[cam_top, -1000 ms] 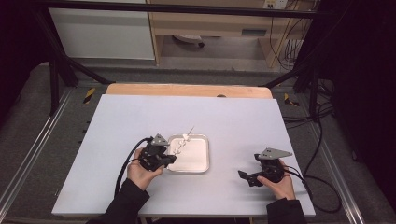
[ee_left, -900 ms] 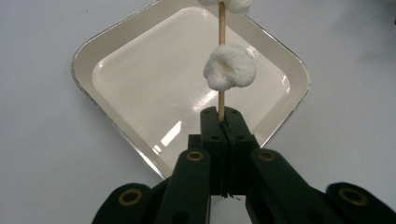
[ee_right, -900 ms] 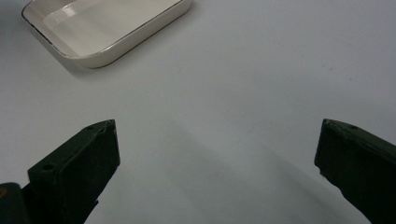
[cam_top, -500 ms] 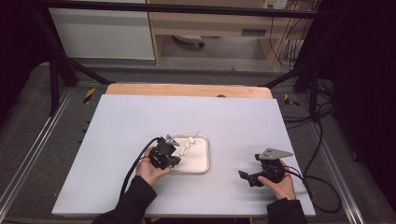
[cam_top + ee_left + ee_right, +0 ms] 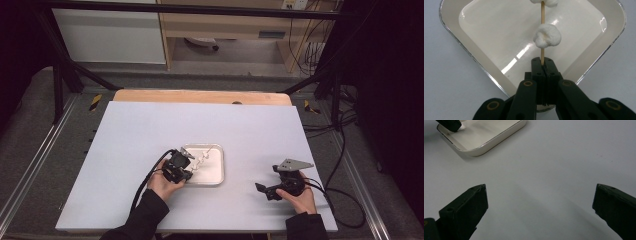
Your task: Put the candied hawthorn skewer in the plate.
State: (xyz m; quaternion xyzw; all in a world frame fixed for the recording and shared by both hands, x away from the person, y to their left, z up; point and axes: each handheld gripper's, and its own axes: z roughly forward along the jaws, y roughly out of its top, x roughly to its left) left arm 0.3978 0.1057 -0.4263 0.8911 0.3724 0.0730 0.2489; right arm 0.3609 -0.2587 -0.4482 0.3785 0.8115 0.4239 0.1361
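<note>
Skewer (image 5: 542, 53), thin and wooden, pinched at its near end between closed jaws of left gripper (image 5: 543, 65), running straight ahead from the tips over white tray (image 5: 486, 72). Threaded on it just beyond the jaw tips: one marshmallow (image 5: 547, 35); farther out along the stick, a second marshmallow (image 5: 544, 2), cut off by the frame edge. Probably very light, so little squeeze needed; stick likely stiff along its length but easy to snap if bent or levered against the tray rim. Marshmallows soft, squashy, perhaps sticky, so best left untouched by the pads, with grip kept on bare wood at the end, as now. Held by one end only, stick liable to pivot in the pads. Off to the side, right gripper (image 5: 272, 189) resting on table (image 5: 150, 125), jaws spread wide with nothing between, tray well ahead of them.
</note>
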